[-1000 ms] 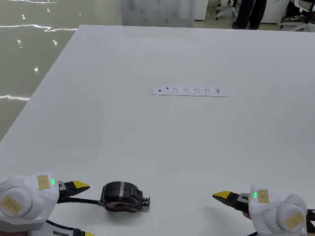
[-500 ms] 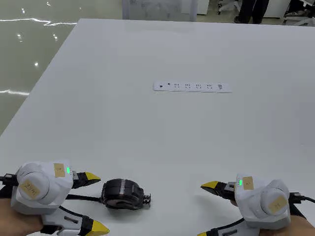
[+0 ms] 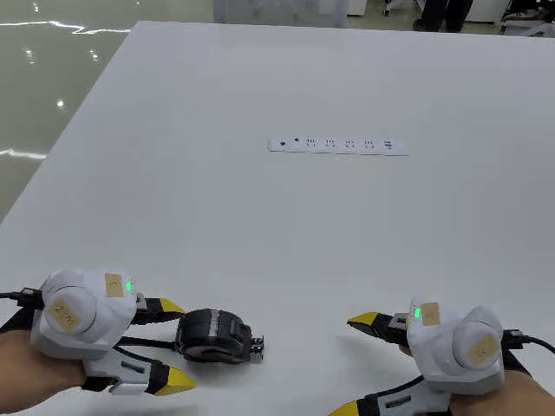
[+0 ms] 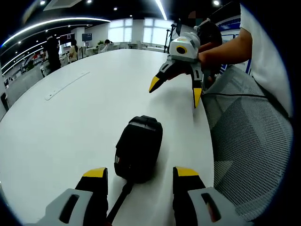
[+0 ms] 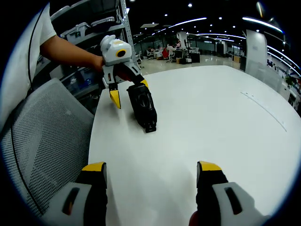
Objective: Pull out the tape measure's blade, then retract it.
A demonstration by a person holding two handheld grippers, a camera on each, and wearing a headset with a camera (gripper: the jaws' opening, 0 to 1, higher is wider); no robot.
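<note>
As left hand-held gripper (image 4: 141, 173) gapes, tape measure (image 4: 138, 147) rests.

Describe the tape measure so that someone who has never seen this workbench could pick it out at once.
Start at the big white table and go to its near edge, on the person's left. There, between the open left tongs, lies the tape measure, a small rounded case. Unlike the flat white power strip farther out, it is black.

At lower left we see the white left gripper (image 3: 178, 342), yellow-tipped jaws spread, just beside the round black tape measure (image 3: 214, 336) on the white tabletop (image 3: 286, 234); the right gripper (image 3: 349, 365) gapes lower right.
</note>
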